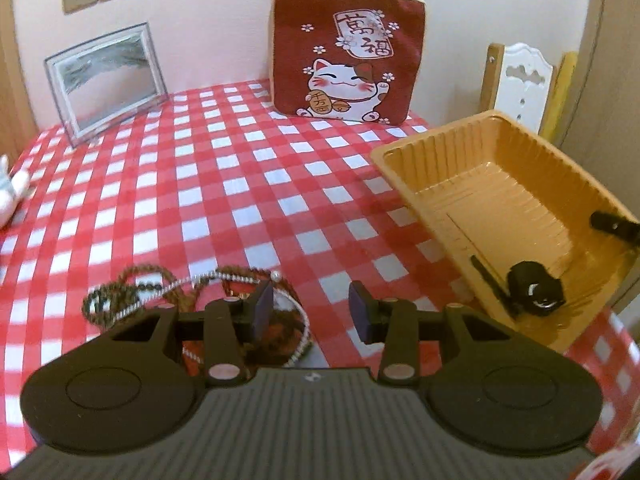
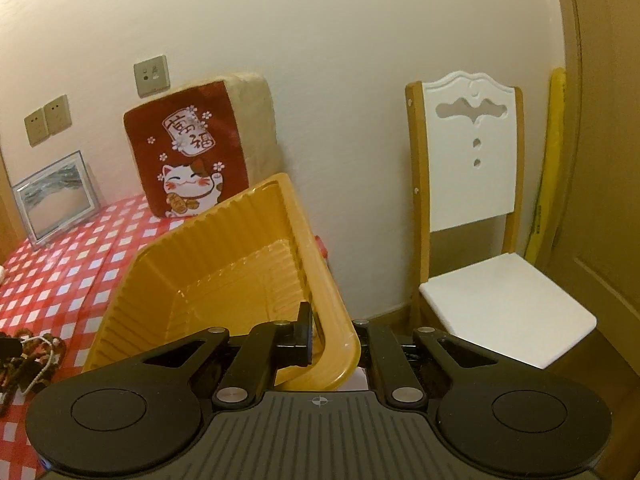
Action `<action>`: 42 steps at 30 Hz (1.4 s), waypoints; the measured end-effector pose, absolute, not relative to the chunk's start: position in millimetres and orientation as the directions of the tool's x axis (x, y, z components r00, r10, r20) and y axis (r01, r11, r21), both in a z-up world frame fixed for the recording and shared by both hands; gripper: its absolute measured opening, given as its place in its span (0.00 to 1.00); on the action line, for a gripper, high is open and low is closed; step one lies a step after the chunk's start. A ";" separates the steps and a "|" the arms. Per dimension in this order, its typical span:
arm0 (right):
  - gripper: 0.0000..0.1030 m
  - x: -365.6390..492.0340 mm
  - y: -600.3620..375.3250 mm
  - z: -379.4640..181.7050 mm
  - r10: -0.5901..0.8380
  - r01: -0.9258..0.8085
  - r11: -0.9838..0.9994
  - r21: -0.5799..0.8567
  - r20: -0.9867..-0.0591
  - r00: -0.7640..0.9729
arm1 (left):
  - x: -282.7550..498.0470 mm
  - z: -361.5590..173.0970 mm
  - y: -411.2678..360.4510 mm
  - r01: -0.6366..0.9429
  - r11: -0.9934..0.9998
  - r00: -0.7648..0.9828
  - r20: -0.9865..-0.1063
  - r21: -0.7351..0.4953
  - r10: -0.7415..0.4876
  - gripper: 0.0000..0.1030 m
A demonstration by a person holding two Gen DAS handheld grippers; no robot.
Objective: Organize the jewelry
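A tangle of brown bead strings and a silvery chain (image 1: 176, 288) lies on the red-checked cloth, also at the left edge of the right wrist view (image 2: 32, 356). My left gripper (image 1: 312, 312) hovers just right of the pile, open, with only cloth between its pads. The yellow plastic tray (image 1: 448, 168) stands tilted at the table's right edge, and a black watch (image 1: 534, 290) lies in its low corner. My right gripper (image 2: 332, 340) is shut on the tray's near wall (image 2: 336, 320), one finger inside and one outside; its black fingertip (image 1: 612, 226) shows at the tray's rim.
A red lucky-cat cushion (image 1: 344, 52) and a framed picture (image 1: 108, 76) lean on the wall at the table's back. A white soft toy (image 1: 12, 188) lies at the left edge. A white chair (image 2: 480, 208) stands beyond the table's right side.
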State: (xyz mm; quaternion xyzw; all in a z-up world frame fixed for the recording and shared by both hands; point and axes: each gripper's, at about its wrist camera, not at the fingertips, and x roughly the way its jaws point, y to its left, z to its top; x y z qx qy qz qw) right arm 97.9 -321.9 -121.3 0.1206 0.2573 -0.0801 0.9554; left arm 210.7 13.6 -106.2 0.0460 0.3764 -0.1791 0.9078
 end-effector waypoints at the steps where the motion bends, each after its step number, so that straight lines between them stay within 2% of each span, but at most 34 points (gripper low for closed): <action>1: 0.07 98.2 -322.1 -121.9 -0.092 0.218 0.957 0.192 -0.513 0.854 | 214.5 -108.4 12.4 0.371 0.928 0.650 -0.702 -0.041 -0.291 0.36; 5: 0.08 99.0 -323.2 -122.5 -0.093 0.227 0.953 0.199 -0.520 0.849 | 230.2 -117.8 6.3 0.412 0.911 0.642 -0.712 0.006 -0.285 0.36; 11: 0.08 100.5 -324.6 -123.4 -0.099 0.241 0.948 0.208 -0.528 0.843 | 256.3 -133.0 5.4 0.437 0.898 0.616 -0.740 0.036 -0.270 0.25; 23: 0.09 102.0 -323.3 -124.0 -0.114 0.266 0.940 0.214 -0.537 0.836 | 279.1 -150.1 3.7 0.456 0.888 0.577 -0.777 0.051 -0.252 0.15; 27: 0.09 102.0 -323.3 -124.1 -0.113 0.265 0.940 0.214 -0.538 0.835 | 282.1 -151.5 3.1 0.455 0.889 0.571 -0.782 0.048 -0.250 0.07; 30: 0.09 102.1 -322.9 -123.9 -0.113 0.265 0.940 0.215 -0.538 0.836 | 280.9 -148.1 4.1 0.452 0.891 0.580 -0.773 0.043 -0.257 0.07; 35: 0.09 102.1 -322.8 -124.3 -0.112 0.263 0.941 0.215 -0.537 0.836 | 274.9 -133.2 10.3 0.428 0.904 0.596 -0.750 -0.004 -0.286 0.07; 42: 0.09 101.1 -321.9 -124.5 -0.105 0.254 0.944 0.211 -0.537 0.837 | 253.2 -104.5 10.4 0.413 0.898 0.588 -0.708 -0.152 -0.391 0.07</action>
